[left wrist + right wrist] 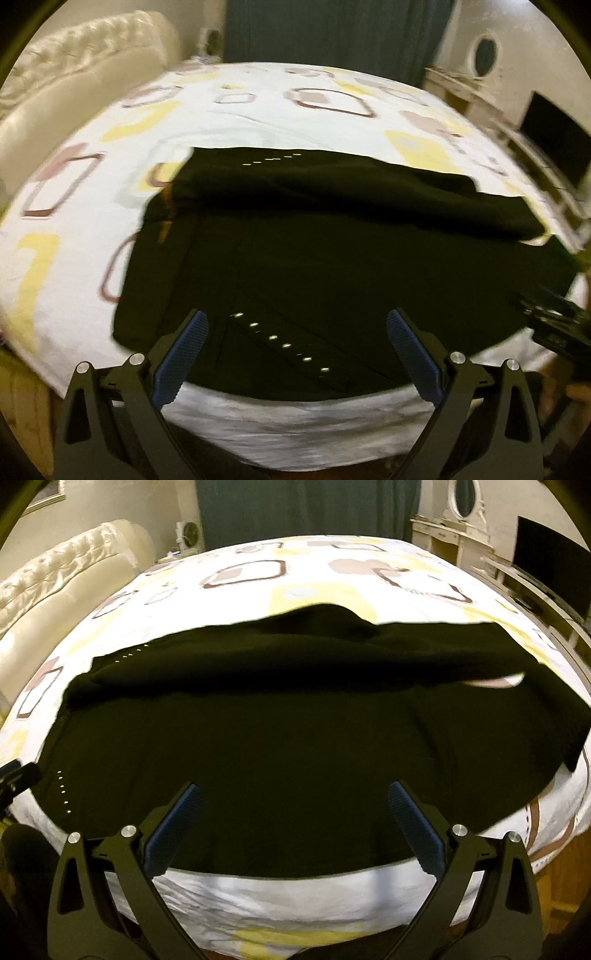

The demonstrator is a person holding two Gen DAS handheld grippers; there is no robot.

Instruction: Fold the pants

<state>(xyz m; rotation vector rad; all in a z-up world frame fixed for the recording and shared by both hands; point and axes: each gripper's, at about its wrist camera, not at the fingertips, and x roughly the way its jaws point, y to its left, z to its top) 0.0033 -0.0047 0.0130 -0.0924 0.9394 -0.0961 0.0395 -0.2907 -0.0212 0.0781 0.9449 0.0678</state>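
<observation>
Black pants (332,258) lie spread across the bed (74,258), with a row of small silver studs (280,341) near the front edge. A far layer lies folded over the near one. My left gripper (297,321) is open and empty, hovering over the near left part of the pants. My right gripper (293,794) is open and empty, over the near middle of the pants (295,720). The right gripper's body shows at the right edge of the left wrist view (554,317); the left gripper shows at the left edge of the right wrist view (14,775).
The bed carries a white sheet (295,576) with yellow and brown squares. A cream tufted headboard (55,583) stands at the left. A white dresser with an oval mirror (461,502) and a dark screen (546,568) stand at the right. A teal curtain (306,506) hangs behind.
</observation>
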